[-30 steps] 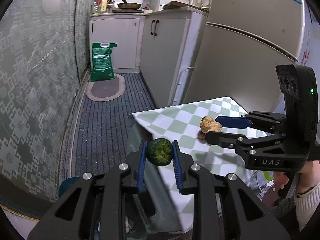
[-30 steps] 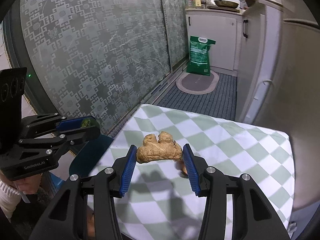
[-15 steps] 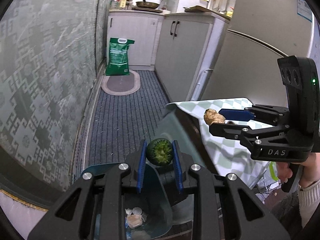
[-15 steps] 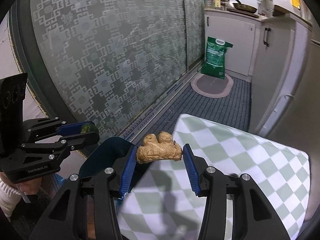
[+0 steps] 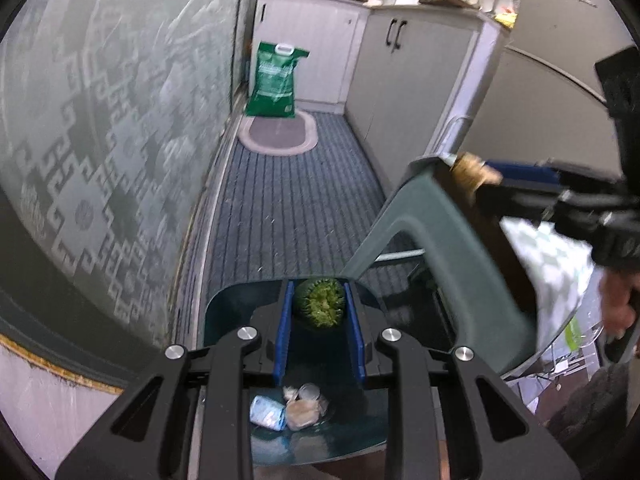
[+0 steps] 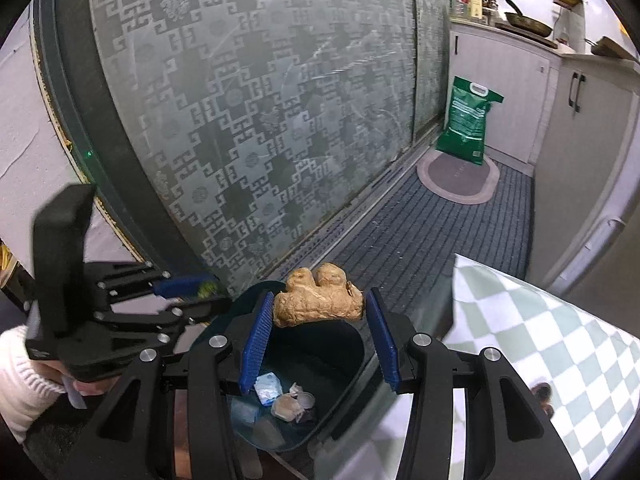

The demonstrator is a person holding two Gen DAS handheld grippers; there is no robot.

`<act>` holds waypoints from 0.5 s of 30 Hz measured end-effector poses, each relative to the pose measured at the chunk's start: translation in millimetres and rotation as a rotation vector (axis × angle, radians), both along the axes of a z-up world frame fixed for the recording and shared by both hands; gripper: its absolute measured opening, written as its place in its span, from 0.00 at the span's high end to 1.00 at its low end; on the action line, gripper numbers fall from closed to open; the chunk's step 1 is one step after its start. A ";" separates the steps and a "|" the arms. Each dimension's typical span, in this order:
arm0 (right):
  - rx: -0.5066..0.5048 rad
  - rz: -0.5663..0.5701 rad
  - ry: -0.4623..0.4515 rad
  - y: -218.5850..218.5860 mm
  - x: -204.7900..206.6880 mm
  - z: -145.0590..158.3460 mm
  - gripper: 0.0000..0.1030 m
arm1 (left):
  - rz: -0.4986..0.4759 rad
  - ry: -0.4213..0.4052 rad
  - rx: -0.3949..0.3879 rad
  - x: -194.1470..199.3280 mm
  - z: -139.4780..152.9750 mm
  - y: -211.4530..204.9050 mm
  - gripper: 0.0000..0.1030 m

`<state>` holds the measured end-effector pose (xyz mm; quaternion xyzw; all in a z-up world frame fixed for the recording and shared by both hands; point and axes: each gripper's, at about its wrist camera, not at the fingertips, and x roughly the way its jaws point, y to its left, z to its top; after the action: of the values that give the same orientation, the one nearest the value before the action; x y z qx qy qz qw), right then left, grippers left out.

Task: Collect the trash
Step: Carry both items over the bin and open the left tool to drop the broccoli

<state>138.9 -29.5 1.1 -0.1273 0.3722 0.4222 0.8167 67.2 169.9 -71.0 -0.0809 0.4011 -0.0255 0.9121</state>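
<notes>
Left claw (image 5: 319,312), seen from its own camera: clamped between blue pads on a round green vegetable stub (image 5: 319,307), cut face toward the lens. Directly beneath and just ahead of that claw, an open dark teal bin (image 5: 224,312); at its bottom, under the fingers, a crumpled white-blue wrapper (image 5: 267,412), a tan lump (image 5: 302,416) and a small round cap (image 5: 310,392), all touching or nearly so. To the left of the claw, a patterned frosted glass door (image 5: 100,128). Ahead, a ribbed grey floor mat (image 5: 288,200), an oval rug (image 5: 278,136) and a green sack (image 5: 276,80) standing against white cabinets (image 5: 308,48). To the right and above, a grey-green chair back (image 5: 432,232), blurred.

Right claw (image 6: 318,312), seen from its own camera: gripping a knobby piece of ginger (image 6: 318,298) between blue pads, held above the same bin's rim (image 6: 360,344). Below the claw, inside the bin, the white-blue wrapper (image 6: 267,394) and pale scraps (image 6: 290,402). To its left, the left claw (image 6: 192,286) at about the same height, green stub (image 6: 206,289) just visible between the pads, a white-sleeved hand (image 6: 48,376) on the handle. To its right, a corner of the desk under a green-and-white checked cloth (image 6: 560,360). Ahead and right, the green sack (image 6: 466,120) on the oval rug (image 6: 458,176).

In the left camera, the right claw (image 5: 486,178) far right and higher, blurred, ginger (image 5: 472,168) at its tip.
</notes>
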 end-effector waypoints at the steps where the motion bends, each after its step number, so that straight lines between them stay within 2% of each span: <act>1: -0.002 0.003 0.001 3.2 -0.6 -0.1 0.54 | 0.003 0.012 -0.004 -1.5 -4.9 3.6 0.74; 15: -0.044 0.043 0.031 40.5 -5.6 -16.4 0.54 | -0.017 0.169 0.007 -8.0 -69.6 17.3 0.74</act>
<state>133.2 11.0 -15.3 -0.1467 0.3914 0.4334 0.7984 59.1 187.1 -140.6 -0.0760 0.4773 -0.0250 0.8751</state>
